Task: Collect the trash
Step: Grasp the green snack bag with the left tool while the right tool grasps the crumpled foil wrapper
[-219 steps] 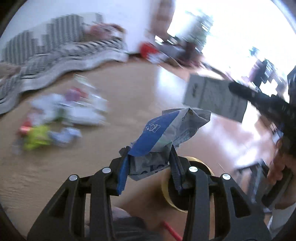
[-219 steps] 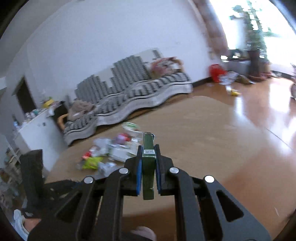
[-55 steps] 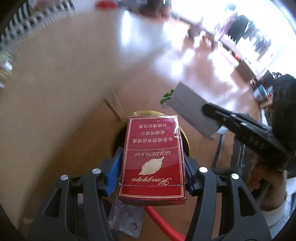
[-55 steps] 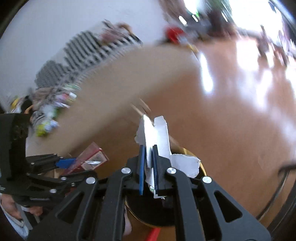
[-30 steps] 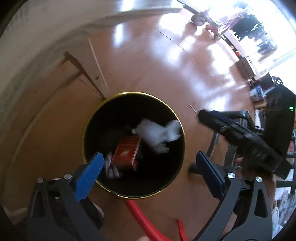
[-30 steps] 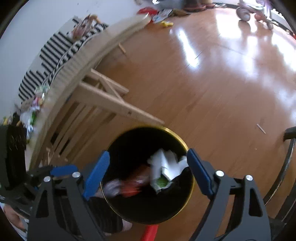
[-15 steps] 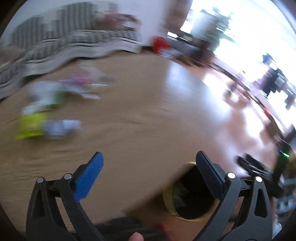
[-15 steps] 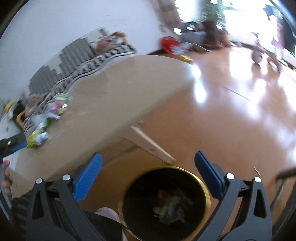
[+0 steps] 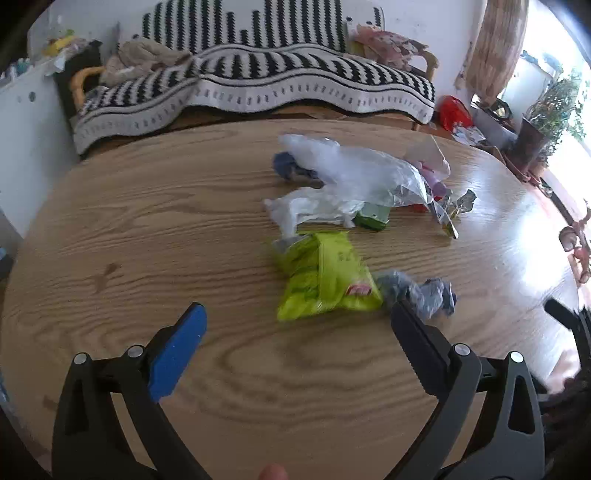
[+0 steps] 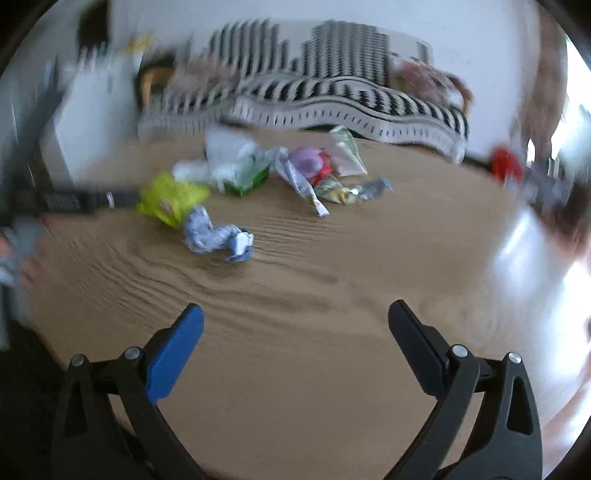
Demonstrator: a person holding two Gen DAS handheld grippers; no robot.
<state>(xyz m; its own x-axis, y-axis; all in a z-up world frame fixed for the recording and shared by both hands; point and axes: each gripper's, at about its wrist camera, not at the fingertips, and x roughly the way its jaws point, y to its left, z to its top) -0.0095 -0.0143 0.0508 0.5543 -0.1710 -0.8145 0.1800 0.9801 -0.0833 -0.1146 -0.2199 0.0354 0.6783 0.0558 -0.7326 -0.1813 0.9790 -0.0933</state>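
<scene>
Round wood-grain surface fills the foreground, pale oak tone, glare on its right side from strong daylight. Behind it a sofa under a black-and-white zigzag throw stands against a white wall, with a heap of cloth at its left end and a floral cushion at its right. White cabinet at far left; at right a patterned curtain, a bright window, a potted plant, a red bag on the floor.
</scene>
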